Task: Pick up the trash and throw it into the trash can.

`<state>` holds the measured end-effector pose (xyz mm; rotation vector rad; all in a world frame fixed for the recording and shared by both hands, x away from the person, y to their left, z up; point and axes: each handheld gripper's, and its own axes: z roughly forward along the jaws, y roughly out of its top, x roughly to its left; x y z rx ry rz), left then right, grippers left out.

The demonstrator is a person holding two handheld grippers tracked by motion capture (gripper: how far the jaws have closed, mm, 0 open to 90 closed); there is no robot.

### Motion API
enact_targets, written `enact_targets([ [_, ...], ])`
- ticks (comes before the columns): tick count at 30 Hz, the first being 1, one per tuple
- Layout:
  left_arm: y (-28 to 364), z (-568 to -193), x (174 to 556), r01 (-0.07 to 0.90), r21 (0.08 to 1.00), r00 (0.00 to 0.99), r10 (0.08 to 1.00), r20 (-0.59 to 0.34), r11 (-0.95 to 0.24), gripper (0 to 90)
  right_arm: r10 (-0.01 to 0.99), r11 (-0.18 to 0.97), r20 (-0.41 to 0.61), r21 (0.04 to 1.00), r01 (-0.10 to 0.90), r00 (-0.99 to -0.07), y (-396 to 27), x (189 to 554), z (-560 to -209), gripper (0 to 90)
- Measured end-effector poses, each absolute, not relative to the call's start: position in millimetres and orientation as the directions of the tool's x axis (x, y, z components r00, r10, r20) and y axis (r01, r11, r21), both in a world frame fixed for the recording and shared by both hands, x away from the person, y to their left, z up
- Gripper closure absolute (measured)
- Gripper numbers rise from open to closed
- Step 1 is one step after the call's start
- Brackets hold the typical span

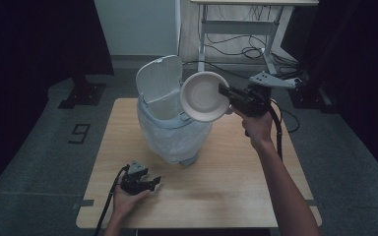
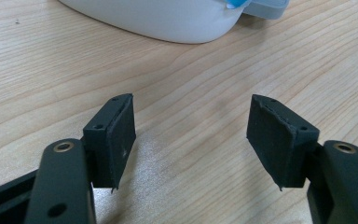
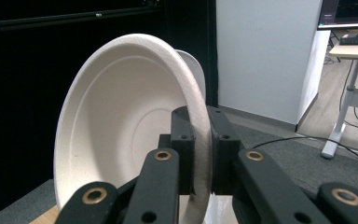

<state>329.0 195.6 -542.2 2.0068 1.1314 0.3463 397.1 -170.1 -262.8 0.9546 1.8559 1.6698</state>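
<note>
Bowl (image 3: 121, 135) | rim pinched by right gripper (image 3: 200, 154) | tilted beside bin (image 1: 170, 123)

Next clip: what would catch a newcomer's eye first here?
The white paper bowl, held on edge by its rim in the shut right gripper, right beside the open lid of the bag-lined bin at the table's far middle. Then the left gripper, resting open on the wooden table near its front edge.

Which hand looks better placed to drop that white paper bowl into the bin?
The right: its tongs already grip the white paper bowl beside the lidded bin. The left tongs rest open on the table.
</note>
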Motion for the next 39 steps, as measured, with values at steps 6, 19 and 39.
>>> enact_targets([
  [6, 196, -543, 330, 0.603, 0.743, 0.564, 0.813, -0.142, -0.288, 32.6, 0.745, 0.023, 0.107, 0.982, 0.186, -0.658, -160, 405, -262, 82.6],
  [19, 198, -543, 330, 0.604, 0.741, 0.570, 0.809, -0.145, -0.293, 32.4, 0.739, 0.015, 0.130, 0.978, 0.209, -0.661, -145, 424, -267, 82.6],
  [39, 201, -544, 332, 0.614, 0.733, 0.569, 0.808, -0.154, -0.293, 32.2, 0.721, -0.002, 0.153, 0.976, 0.218, -0.676, -131, 444, -265, 82.5],
])
